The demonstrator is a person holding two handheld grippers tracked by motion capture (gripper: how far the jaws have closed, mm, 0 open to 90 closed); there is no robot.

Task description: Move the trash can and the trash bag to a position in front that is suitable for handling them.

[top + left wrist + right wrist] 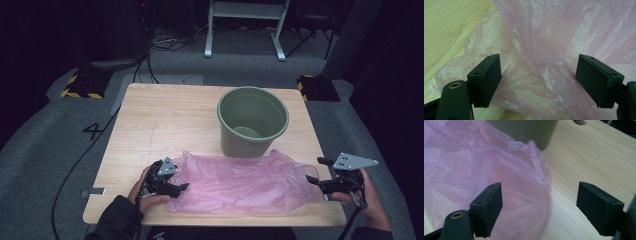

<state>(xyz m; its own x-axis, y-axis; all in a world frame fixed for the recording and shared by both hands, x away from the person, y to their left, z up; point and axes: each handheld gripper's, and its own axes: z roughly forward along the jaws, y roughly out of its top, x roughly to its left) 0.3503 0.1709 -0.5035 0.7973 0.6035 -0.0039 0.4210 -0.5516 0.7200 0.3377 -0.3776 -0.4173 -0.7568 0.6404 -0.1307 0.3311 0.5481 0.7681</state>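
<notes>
- While both my jaws stand spread and grip nothing, the high view lists: pink plastic bag lying crumpled flat along the near edge of the wooden table; green bucket upright just beyond it, touching or nearly touching the bag's far edge; my left gripper at the bag's left end, my right gripper at its right end. Risk, as I judge it: lifting one end before the other would drag the film against the bucket and could nudge it.
- Left gripper view: jaws wide apart, bag heaped between and beyond them, folds layered. Item absent from the high view: several plies overlap here. Risk: closing could pinch both walls together, so the mouth would not open.
- Right gripper view: jaws wide apart, bag's edge reaching between them but short of the right jaw, bare table past it, bucket's base beyond. Risk: closing here may catch only a thin rim that slips free. Picture blurred at that edge; its exact lie I cannot tell.
</notes>
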